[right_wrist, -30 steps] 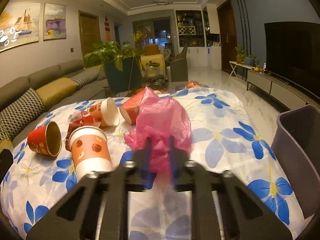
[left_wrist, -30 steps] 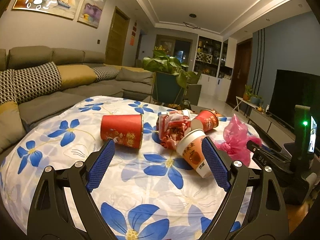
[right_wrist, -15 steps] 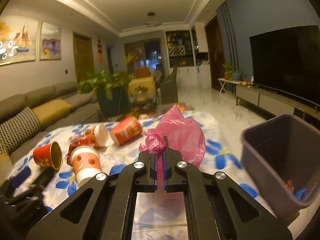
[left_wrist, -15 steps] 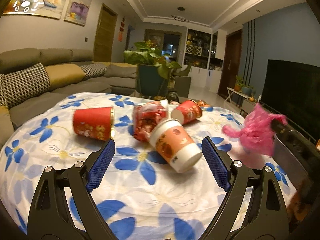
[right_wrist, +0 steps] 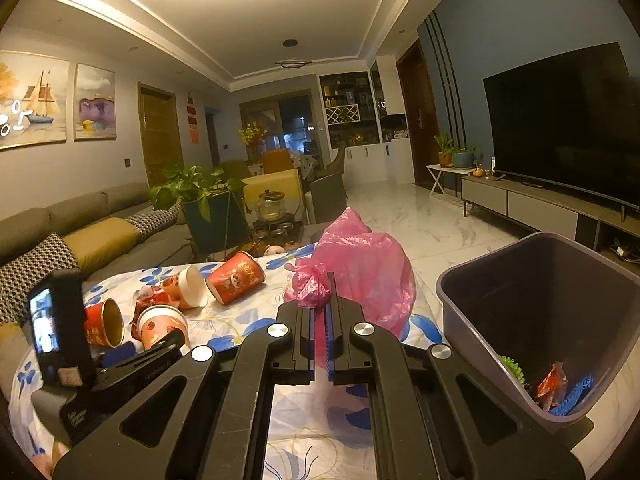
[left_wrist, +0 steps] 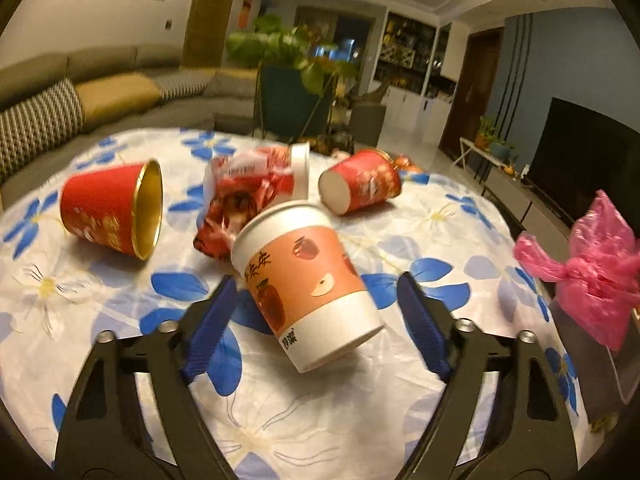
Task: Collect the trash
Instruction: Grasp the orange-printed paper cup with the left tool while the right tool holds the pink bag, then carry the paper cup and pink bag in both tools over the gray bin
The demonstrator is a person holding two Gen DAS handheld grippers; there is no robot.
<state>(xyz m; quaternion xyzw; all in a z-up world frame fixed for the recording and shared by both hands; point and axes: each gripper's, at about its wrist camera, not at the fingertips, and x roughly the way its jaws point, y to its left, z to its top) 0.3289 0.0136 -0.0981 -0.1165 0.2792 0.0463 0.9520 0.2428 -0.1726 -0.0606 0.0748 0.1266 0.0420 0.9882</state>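
Pink crumpled bag [right_wrist: 368,276], knotted, clamped in right gripper [right_wrist: 320,312] beside bin [right_wrist: 500,280]; left gripper [left_wrist: 316,320] spread around cup [left_wrist: 308,280].

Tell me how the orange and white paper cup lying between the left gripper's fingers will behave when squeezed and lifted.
The paper cup lies on its side, so a nudge would likely roll it across the tablecloth. Thin paper walls probably buckle under a hard squeeze. It looks light; whether anything is inside does not show. The left gripper is open around it.
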